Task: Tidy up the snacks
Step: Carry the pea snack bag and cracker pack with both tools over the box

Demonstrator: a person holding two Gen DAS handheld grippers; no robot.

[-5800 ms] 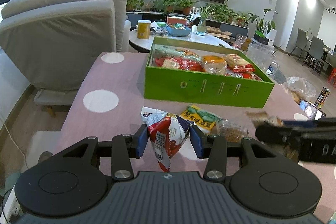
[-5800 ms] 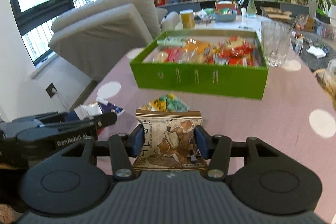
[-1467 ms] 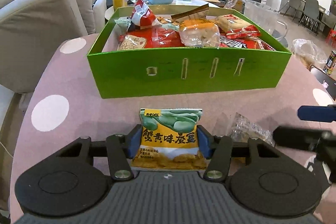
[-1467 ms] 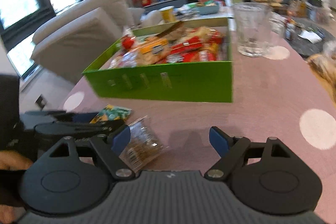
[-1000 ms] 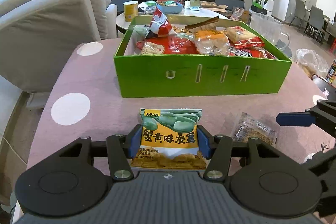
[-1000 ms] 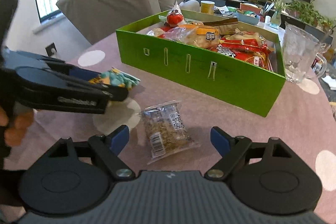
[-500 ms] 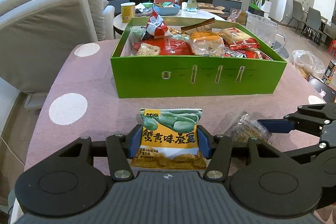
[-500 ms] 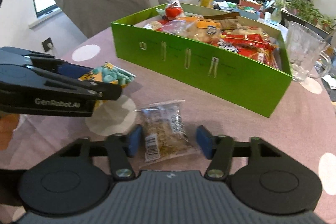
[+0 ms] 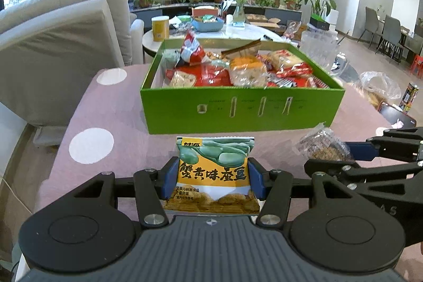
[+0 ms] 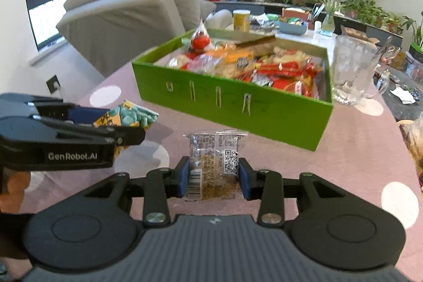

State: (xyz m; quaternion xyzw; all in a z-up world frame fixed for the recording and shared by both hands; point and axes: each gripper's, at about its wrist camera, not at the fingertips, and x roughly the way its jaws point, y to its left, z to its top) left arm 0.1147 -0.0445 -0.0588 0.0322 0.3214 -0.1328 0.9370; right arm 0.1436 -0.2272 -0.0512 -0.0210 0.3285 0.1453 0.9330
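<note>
Pinching a yellow-green snack packet [image 9: 214, 173] with Chinese lettering, the left gripper [image 9: 212, 180] faces bare pink surface [image 9: 113, 107] before the green box [image 9: 242, 110]. From the right wrist, right gripper [image 10: 213, 177] jaws clamp a clear barcoded packet [image 10: 212, 163]; "GenRobot.AI" marks the neighbouring gripper.

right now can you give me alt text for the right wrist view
The right tool grips a clear snack packet above a pink dotted table. Behind it sits an open green box full of snacks, with a glass mug to its right. At the left edge the left tool holds a yellow and green packet.
</note>
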